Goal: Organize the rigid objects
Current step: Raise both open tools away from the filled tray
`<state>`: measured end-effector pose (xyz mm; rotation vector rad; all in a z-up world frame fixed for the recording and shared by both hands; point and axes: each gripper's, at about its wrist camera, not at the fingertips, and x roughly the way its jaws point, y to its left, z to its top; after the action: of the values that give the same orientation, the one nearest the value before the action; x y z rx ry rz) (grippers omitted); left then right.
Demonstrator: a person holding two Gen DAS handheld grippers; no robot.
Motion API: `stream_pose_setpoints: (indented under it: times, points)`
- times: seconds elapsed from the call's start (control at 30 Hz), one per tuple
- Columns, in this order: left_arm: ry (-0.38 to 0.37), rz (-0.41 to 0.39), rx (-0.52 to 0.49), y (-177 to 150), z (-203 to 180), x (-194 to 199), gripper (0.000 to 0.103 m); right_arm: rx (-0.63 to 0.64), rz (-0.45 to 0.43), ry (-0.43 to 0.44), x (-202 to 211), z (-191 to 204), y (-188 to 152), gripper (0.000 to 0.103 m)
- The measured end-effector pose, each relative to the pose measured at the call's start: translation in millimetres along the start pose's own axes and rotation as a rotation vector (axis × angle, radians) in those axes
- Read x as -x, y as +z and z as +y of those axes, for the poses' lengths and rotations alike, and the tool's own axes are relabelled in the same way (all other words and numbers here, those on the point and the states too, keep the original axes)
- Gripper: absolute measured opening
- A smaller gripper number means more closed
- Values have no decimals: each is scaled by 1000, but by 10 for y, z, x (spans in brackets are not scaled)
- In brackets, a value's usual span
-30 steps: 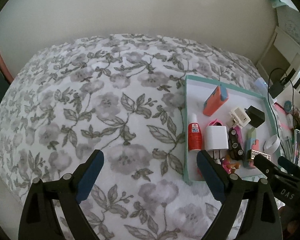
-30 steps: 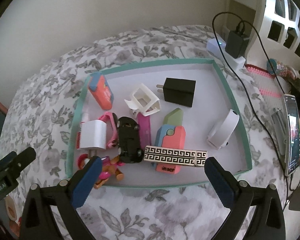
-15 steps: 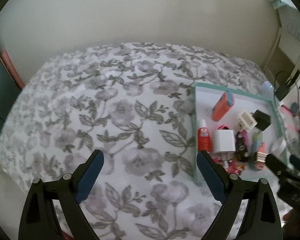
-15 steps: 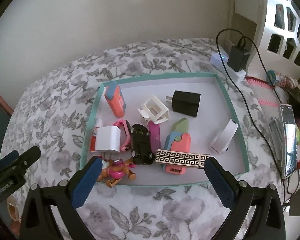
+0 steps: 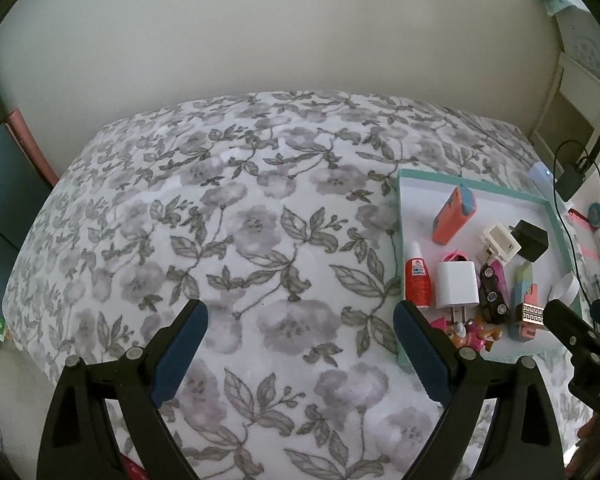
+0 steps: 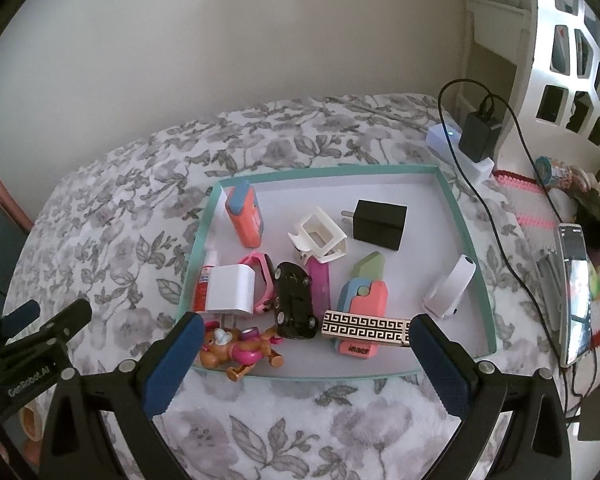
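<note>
Soft floral cloth bedspread (image 5: 240,240), glossy black plastic toy car (image 6: 294,300), matt white charger (image 6: 232,292) (smooth plastic), teal-rimmed paperboard tray (image 6: 466,232)

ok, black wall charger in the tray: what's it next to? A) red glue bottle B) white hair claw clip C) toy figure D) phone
B: the black wall charger lies in the teal tray with its prongs facing the white hair claw clip.

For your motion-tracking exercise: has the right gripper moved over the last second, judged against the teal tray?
Yes. The right gripper has drawn back: the teal tray looks smaller and sits farther up in the right wrist view than before.
</note>
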<state>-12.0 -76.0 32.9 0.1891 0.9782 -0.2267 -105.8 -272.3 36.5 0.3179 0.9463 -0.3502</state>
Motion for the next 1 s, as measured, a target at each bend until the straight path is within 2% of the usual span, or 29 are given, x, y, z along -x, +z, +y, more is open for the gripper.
stream_pose_setpoints:
  times: [1.0]
  points:
    - [37,8,33,27,53,-48,94,15,13,-4,-35,-11,-14,103]
